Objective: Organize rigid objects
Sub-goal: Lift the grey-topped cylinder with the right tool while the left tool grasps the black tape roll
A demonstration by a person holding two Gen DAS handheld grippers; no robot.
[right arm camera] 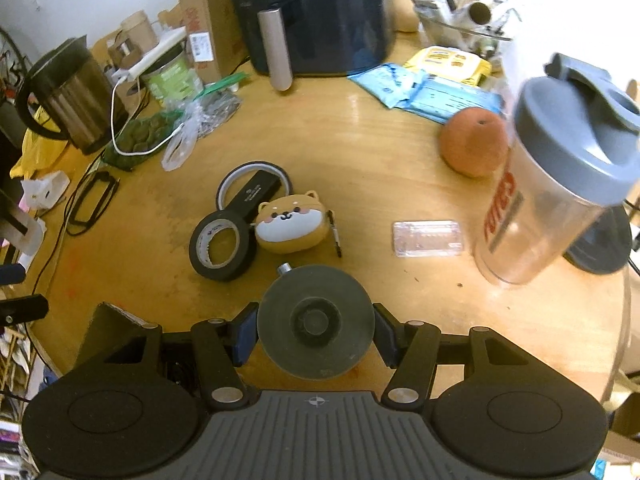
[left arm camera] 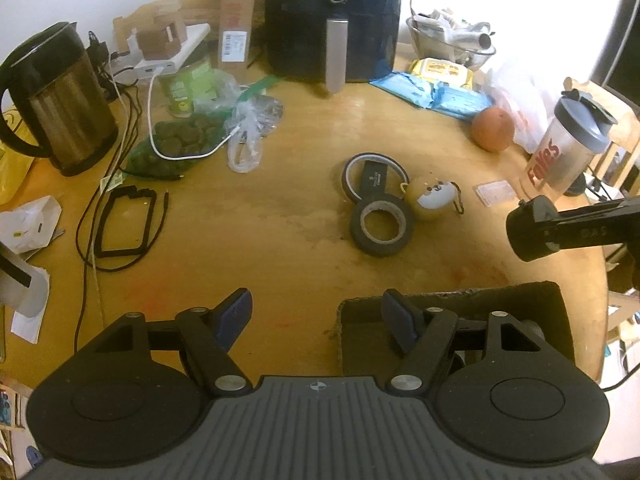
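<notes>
My right gripper (right arm camera: 315,334) is shut on a round dark suction-cup mount (right arm camera: 316,326) and holds it above the table's near edge. My left gripper (left arm camera: 316,316) is open and empty over the table, beside a dark open box (left arm camera: 500,308) under its right finger. Ahead lie a black tape roll (left arm camera: 382,228) (right arm camera: 222,246), a thin tape ring with a black bar on it (left arm camera: 374,176) (right arm camera: 252,190), a dog-face case (left arm camera: 430,198) (right arm camera: 290,224) and a small clear case (left arm camera: 494,192) (right arm camera: 428,238). The right gripper shows at the right of the left wrist view (left arm camera: 532,228).
A shaker bottle (right arm camera: 560,176) and an orange (right arm camera: 474,142) stand at the right. An air fryer (right arm camera: 312,12), wipe packs (right arm camera: 432,88) and a bowl of clutter (left arm camera: 452,40) are at the back. A kettle (left arm camera: 56,100), cables, bags and a black frame (left arm camera: 126,224) fill the left.
</notes>
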